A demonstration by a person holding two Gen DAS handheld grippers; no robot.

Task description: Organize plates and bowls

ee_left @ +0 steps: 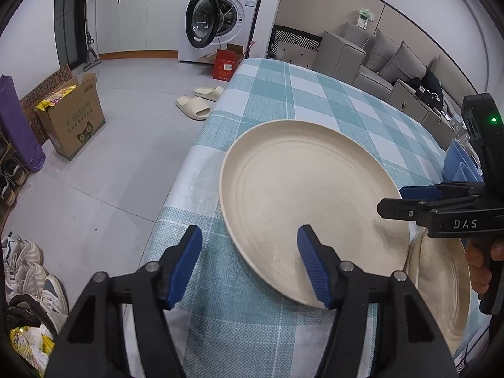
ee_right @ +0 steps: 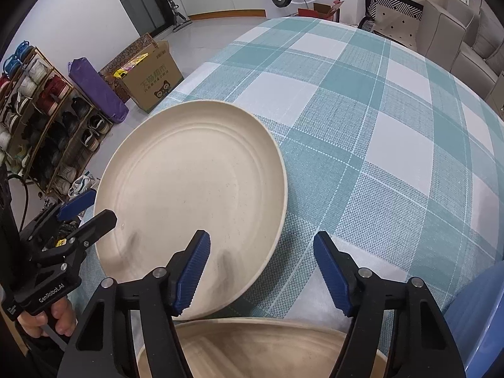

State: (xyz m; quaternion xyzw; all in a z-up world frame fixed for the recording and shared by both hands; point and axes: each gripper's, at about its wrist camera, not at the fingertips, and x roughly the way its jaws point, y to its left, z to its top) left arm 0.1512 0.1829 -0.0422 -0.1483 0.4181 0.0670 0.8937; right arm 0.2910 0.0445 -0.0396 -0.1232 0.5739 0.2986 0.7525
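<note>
A large cream plate (ee_left: 302,195) lies flat near the left edge of the checked table; it also shows in the right wrist view (ee_right: 189,189). My left gripper (ee_left: 250,245) is open, its right finger over the plate's near rim, its left finger over the cloth. My right gripper (ee_right: 261,252) is open, its left finger over the plate's near rim. It shows from the side in the left wrist view (ee_left: 409,203). A second cream plate (ee_right: 261,346) lies just beneath the right gripper, partly under the first plate's edge (ee_left: 441,283). A blue dish (ee_left: 461,165) stands behind the right gripper.
The table (ee_right: 378,126) carries a teal and white checked cloth. On the floor to the left are a cardboard box (ee_left: 74,119), slippers (ee_left: 201,100) and shoes (ee_left: 28,271). A washing machine (ee_left: 217,12) and a grey sofa (ee_left: 384,60) stand beyond.
</note>
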